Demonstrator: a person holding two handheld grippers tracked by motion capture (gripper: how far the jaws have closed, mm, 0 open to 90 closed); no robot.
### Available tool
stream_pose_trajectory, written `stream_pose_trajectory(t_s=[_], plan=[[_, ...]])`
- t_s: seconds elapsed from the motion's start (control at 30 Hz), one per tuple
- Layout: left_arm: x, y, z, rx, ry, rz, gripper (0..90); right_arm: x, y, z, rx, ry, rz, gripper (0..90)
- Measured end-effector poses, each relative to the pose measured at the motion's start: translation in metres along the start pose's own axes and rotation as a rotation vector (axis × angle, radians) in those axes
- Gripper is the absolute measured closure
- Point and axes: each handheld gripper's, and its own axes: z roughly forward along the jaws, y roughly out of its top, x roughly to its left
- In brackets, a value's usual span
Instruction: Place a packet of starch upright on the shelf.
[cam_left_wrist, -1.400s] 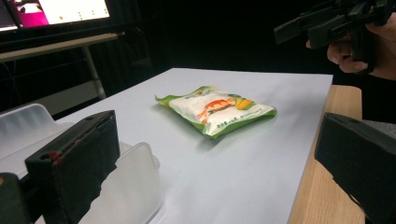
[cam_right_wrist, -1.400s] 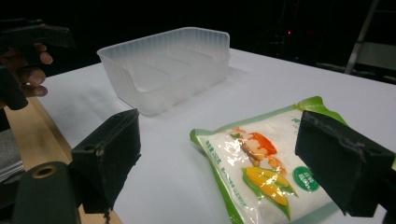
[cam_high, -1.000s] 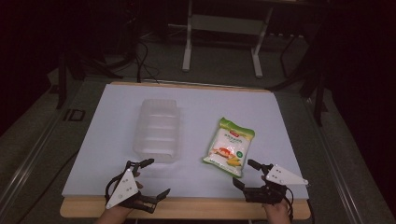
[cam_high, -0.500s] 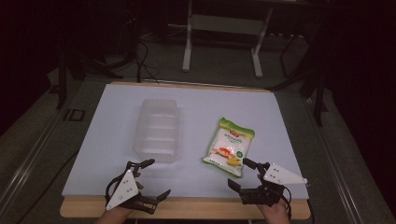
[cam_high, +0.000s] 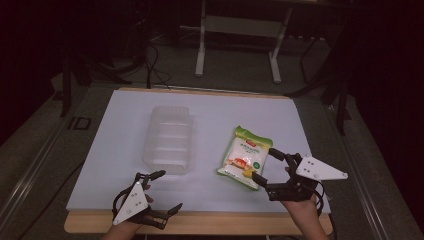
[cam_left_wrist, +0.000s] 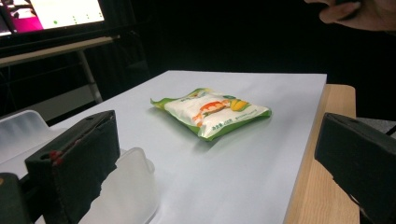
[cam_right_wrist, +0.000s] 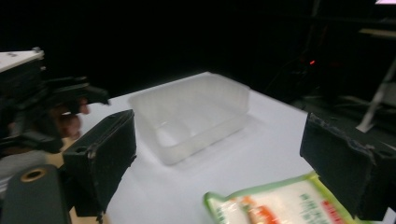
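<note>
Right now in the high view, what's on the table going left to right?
Left gripper with its grey three-cornered plate → clear ribbed plastic container → green-edged white snack bag → right gripper with its grey three-cornered plate, jaws open right beside the bag's near right edge.

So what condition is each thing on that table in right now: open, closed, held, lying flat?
Clear plastic container: open-topped, no lid on it, empty, upright on the white tabletop.
Snack bag: sealed, lying flat, not held.
Left gripper: jaws wide open, holding nothing, near the table's front edge.
Right gripper: jaws wide open, holding nothing, right beside the bag's near corner.
</note>
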Motion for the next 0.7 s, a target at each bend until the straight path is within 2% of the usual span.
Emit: stream_pose_trajectory(t_s=[0.23, 0.3, 0.33, 0.43, 0.47, 0.53, 0.7], plan=[[0.0, 0.0, 0.0, 0.001, -0.002, 0.002, 0.3, -0.014, 0.011, 0.003, -0.001, -0.017, 0.001, 10.6], [0.0, 0.0, 0.0, 0.001, -0.003, 0.0, 0.3, -0.018, 0.013, 0.006, 0.007, -0.029, 0.001, 10.6], [0.0, 0.0, 0.001, 0.002, -0.004, 0.0, 0.3, -0.024, 0.015, 0.008, 0.024, -0.041, -0.016, 10.6], [0.0, 0.0, 0.001, 0.003, -0.004, 0.001, 0.3, -0.029, 0.016, 0.01, 0.022, -0.049, -0.007, 10.6], [0.0, 0.0, 0.001, 0.003, -0.004, 0.001, 0.3, -0.036, 0.017, 0.012, 0.021, -0.058, 0.005, 10.6], [0.0, 0.0, 0.001, 0.003, -0.005, 0.001, 0.3, -0.038, 0.017, 0.014, 0.023, -0.059, 0.008, 10.6], [-0.001, -0.001, 0.001, 0.006, -0.007, 0.001, 0.3, -0.056, 0.019, 0.027, 0.054, -0.091, 0.007, 10.6]])
